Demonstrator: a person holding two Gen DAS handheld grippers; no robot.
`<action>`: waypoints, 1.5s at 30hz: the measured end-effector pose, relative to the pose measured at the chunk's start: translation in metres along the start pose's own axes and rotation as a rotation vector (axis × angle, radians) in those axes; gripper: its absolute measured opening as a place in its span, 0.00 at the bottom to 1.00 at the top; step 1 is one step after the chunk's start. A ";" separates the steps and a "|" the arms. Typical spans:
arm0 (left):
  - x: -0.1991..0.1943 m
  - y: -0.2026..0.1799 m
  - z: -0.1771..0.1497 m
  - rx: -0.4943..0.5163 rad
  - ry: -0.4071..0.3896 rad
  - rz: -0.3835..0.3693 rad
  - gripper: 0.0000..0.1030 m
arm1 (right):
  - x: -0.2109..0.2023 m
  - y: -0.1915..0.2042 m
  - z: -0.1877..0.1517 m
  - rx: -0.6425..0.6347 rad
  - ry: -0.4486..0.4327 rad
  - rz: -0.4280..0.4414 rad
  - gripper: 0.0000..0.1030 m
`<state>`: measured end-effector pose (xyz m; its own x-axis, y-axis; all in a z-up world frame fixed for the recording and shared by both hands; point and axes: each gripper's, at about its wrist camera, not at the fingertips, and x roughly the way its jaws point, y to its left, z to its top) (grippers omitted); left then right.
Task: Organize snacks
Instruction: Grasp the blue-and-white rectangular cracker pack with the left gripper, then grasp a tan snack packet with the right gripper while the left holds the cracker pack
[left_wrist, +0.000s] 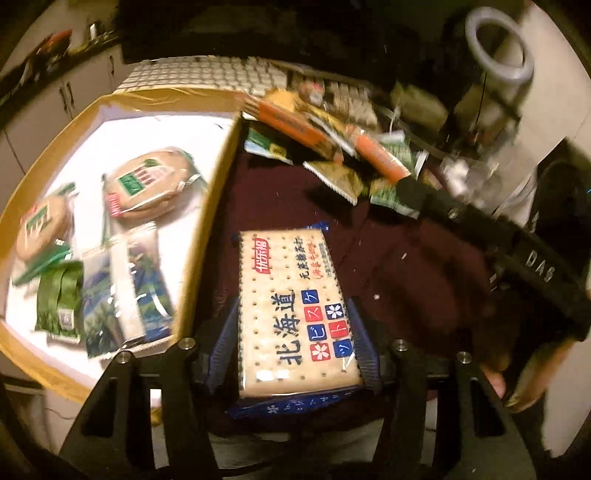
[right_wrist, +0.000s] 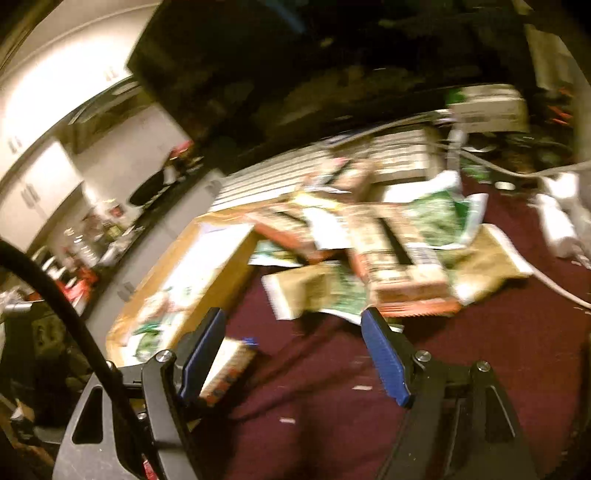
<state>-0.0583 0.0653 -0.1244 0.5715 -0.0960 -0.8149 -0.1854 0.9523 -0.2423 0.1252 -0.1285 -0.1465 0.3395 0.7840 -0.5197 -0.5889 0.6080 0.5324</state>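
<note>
The left hand-held gripper (left_wrist: 295, 347) pinches a flat rectangular cracker packet with blue wrapper edges (left_wrist: 295, 306), long axis pointing away, just right of the yellow-rimmed white tray (left_wrist: 218, 184). The right hand-held gripper (right_wrist: 295, 354) stands spread, empty.

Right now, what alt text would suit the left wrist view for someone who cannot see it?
A cracker packet sits between the left tongs over a dark red cloth. To the left, a yellow-rimmed tray holds several snacks; a heap of snack packets lies beyond.
</note>
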 end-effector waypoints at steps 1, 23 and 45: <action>-0.007 0.007 -0.001 -0.025 -0.025 -0.029 0.57 | 0.002 0.011 -0.003 -0.030 0.005 -0.002 0.74; -0.006 0.011 -0.006 -0.018 -0.026 -0.060 0.56 | 0.080 0.033 -0.024 -0.225 0.194 -0.308 0.51; -0.006 0.000 -0.004 0.007 -0.048 -0.028 0.56 | 0.032 0.027 -0.022 -0.118 0.034 -0.094 0.16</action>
<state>-0.0646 0.0645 -0.1212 0.6143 -0.1091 -0.7815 -0.1631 0.9514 -0.2610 0.1043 -0.0902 -0.1633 0.3733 0.7183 -0.5871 -0.6384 0.6581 0.3992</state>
